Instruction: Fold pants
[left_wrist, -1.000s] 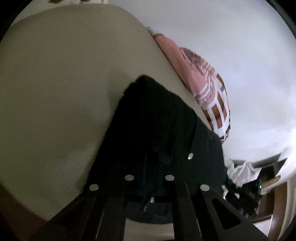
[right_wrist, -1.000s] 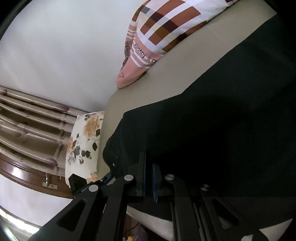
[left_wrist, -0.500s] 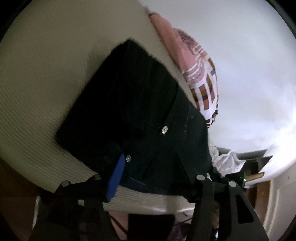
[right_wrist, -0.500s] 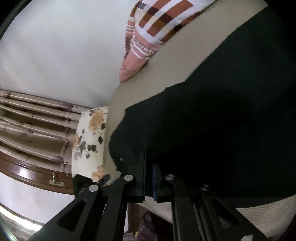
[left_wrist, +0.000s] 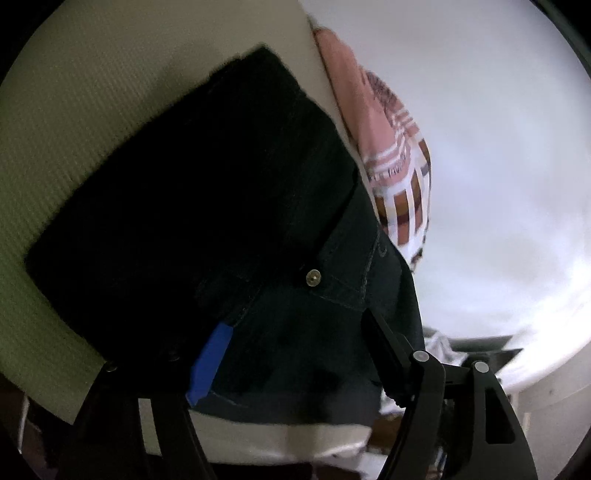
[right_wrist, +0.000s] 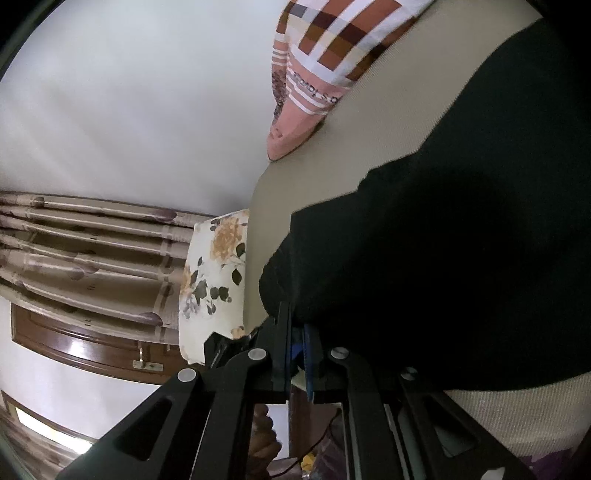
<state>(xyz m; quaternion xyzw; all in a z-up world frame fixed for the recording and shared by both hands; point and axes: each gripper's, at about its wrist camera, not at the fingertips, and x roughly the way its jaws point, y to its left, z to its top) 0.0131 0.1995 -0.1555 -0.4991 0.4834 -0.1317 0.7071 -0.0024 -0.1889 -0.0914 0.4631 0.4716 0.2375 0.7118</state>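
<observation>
The pants (left_wrist: 207, 206) are lying as a folded dark stack at the near edge of the mattress (left_wrist: 66, 122). The left gripper (left_wrist: 295, 343) is opening, its jaws just spreading off the cloth. The right gripper (right_wrist: 298, 325) is pinching the pants' corner. Judging by this, folding is nearly done; only letting go remains.

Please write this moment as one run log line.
task: fold pants | left gripper: jaws just opening, off pants | right gripper: shut at pants edge | surface: beige bed
</observation>
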